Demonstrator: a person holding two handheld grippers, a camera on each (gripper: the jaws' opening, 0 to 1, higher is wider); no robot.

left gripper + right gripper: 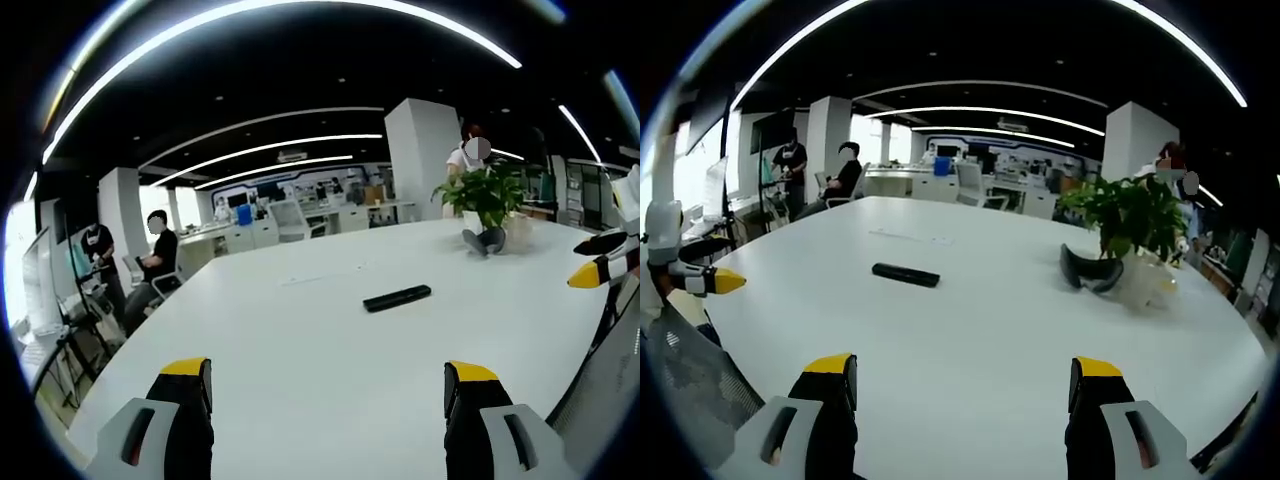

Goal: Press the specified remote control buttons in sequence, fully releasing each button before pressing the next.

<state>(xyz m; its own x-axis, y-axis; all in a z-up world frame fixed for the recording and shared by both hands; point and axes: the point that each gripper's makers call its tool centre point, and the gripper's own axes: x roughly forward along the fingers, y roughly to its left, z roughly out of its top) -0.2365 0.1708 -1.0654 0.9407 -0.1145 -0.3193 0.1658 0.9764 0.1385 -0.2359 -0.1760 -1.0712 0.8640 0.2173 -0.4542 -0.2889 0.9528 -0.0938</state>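
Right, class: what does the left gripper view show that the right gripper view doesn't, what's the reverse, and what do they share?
Left gripper view: the right gripper, yellow-tipped, at its right edge. Right gripper view: the left gripper at its left edge. Shared: the white table, the black remote control lying on it with neither gripper touching it, the potted plant, and each view's own jaws standing wide open.

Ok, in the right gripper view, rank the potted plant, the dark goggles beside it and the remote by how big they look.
1. potted plant, clearly largest.
2. dark goggles and remote: they span a similar width; the goggles look bulkier and the remote thinner, so I won't rank them.
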